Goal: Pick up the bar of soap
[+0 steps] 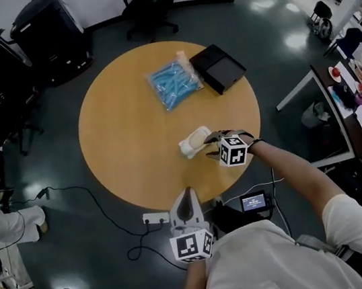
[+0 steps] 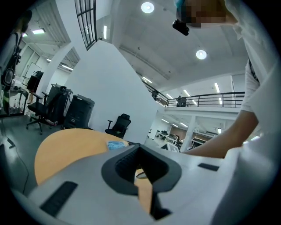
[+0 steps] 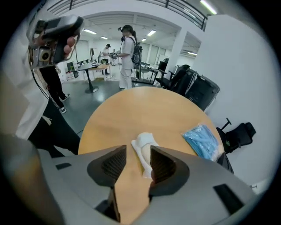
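**Soap waiting on the table, pickup not yet made**

Nothing of the lift is showing as done: the bar of soap (image 1: 194, 142), in its pale wrapper, is lying flat on the round table (image 1: 124, 129). The right gripper (image 1: 211, 144) is hanging low over the tabletop with its jaws standing apart and pressing on nothing.

In the right gripper view the bar of soap (image 3: 145, 149) is sitting just ahead of the right gripper (image 3: 135, 154). Its near end is reaching in between the jaw tips, closer to the right-hand pad, while its far end is pointing away.

By my judgement, what is remaining is to settle the jaws around the bar, close them and raise it.

The left gripper (image 1: 188, 197) is waiting well behind, off the table edge, with its jaws together and empty.
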